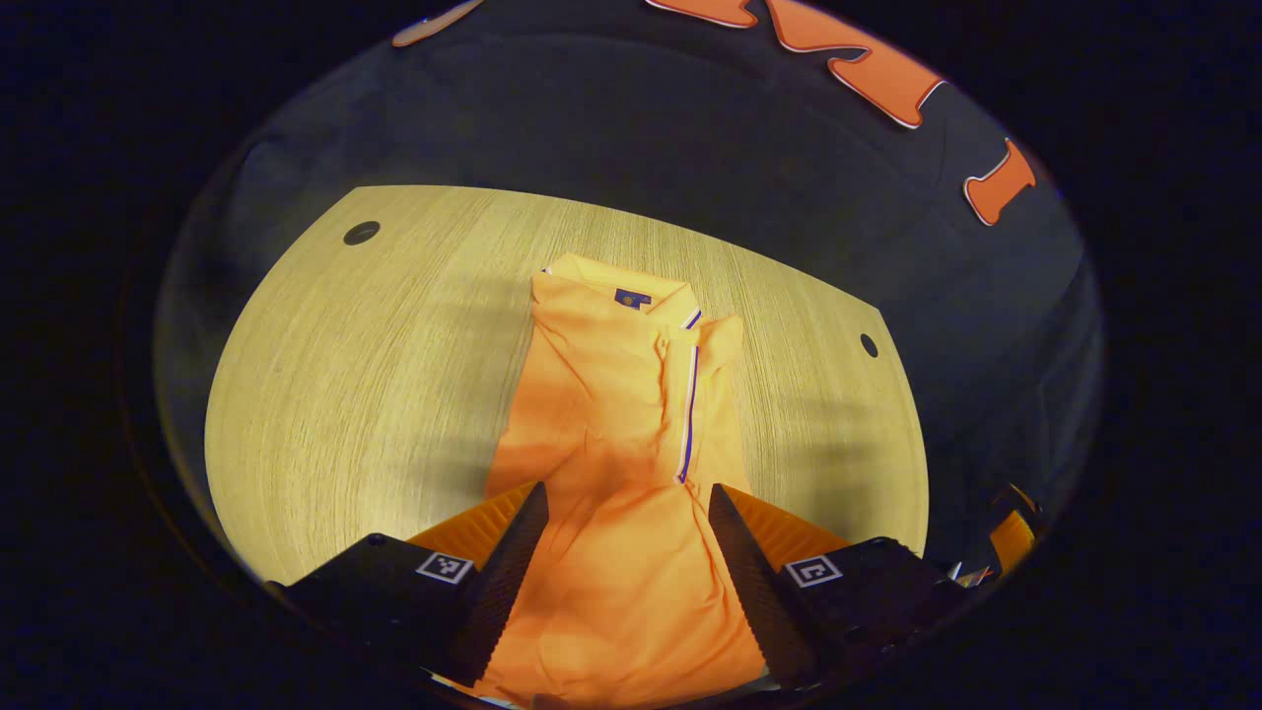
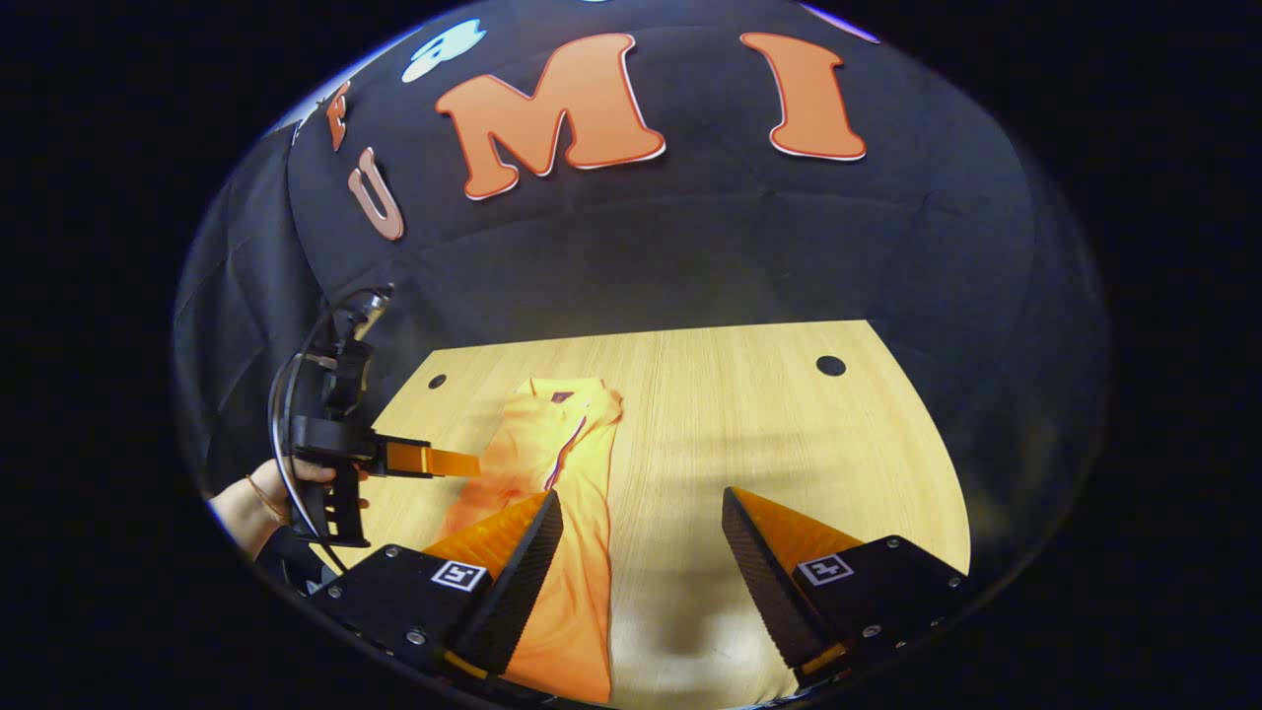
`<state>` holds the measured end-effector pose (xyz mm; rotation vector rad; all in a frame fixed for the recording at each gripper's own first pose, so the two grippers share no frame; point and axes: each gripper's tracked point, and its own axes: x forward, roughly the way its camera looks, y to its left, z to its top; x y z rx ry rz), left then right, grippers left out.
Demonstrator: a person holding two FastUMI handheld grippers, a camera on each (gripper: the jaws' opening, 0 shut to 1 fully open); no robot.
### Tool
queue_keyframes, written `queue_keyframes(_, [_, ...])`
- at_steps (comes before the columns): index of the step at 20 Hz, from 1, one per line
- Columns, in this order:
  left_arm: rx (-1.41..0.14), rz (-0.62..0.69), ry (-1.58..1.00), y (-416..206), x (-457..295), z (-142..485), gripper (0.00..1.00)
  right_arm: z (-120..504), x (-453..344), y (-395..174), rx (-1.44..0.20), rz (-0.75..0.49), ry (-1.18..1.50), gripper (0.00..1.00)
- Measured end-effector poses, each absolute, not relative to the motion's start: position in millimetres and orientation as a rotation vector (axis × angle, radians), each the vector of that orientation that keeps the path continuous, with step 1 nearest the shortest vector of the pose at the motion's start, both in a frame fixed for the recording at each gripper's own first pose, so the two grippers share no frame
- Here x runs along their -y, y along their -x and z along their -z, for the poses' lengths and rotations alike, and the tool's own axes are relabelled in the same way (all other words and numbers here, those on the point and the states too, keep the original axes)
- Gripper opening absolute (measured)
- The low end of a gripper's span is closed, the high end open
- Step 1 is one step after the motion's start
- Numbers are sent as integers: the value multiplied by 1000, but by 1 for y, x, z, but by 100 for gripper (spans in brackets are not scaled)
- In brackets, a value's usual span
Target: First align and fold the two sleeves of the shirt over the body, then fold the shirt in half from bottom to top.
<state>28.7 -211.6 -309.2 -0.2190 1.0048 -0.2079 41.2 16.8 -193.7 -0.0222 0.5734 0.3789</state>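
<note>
An orange polo shirt (image 1: 611,414) lies lengthwise on the wooden table (image 1: 375,375), collar at the far end and both sleeves folded in over the body as a narrow strip. My left gripper (image 1: 626,489) hovers open over the shirt's lower part, with cloth showing between its fingers but not pinched. In the right gripper view the shirt (image 2: 552,463) lies left of centre. My right gripper (image 2: 641,496) is open over its right edge and the bare table (image 2: 749,424). The left gripper (image 2: 434,461), held by a hand (image 2: 261,493), points at the shirt from the left.
The table has a round hole near each far corner (image 1: 361,234) (image 1: 869,345). Black cloth wall (image 2: 690,256) rises directly behind the table's far edge. Bare wood lies on both sides of the shirt.
</note>
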Motion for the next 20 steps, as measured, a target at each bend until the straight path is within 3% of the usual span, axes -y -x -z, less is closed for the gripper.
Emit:
queue_keyframes(9, [-987, 200, 63, 83, 131, 317, 99, 269, -47, 33, -743, -341, 96, 99])
queue_keyframes(20, [-1130, 190, -44, 205, 85, 370, 99, 383, -48, 136, -1039, -272, 272, 99])
